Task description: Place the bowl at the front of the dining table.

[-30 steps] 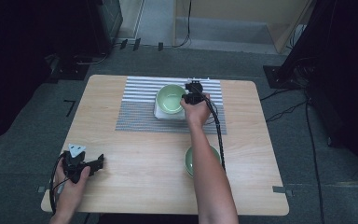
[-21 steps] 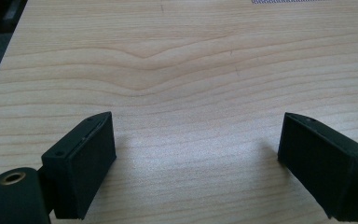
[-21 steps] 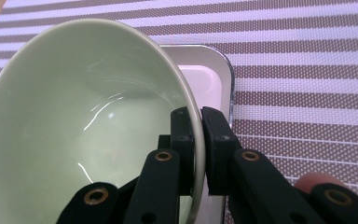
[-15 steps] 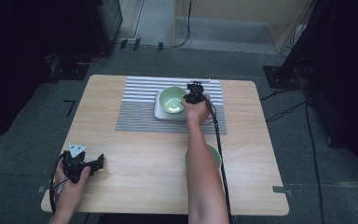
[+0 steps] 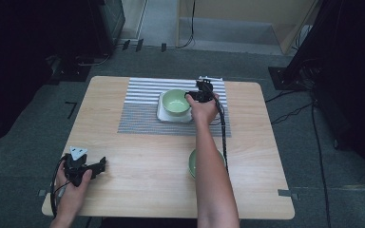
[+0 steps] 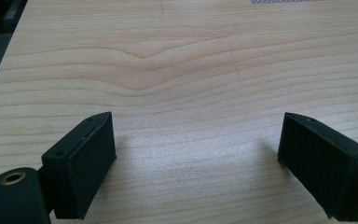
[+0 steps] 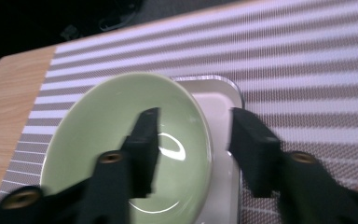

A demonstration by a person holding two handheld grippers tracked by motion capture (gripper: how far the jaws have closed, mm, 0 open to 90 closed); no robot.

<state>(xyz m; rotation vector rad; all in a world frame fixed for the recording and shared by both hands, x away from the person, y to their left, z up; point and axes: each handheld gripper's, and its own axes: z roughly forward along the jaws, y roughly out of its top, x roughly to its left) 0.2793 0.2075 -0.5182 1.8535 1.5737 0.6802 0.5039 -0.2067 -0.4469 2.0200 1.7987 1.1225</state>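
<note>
Wooden table (image 5: 147, 156) | striped mat (image 5: 142, 111) | green bowl (image 5: 176, 101) unmarked | right hand-held gripper (image 7: 191, 140) opening

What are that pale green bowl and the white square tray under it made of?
The pale green bowl looks like glazed ceramic: a bright glare spot shows on its smooth inside. The white square tray has a duller sheen, so plastic or ceramic; I cannot tell which.
</note>
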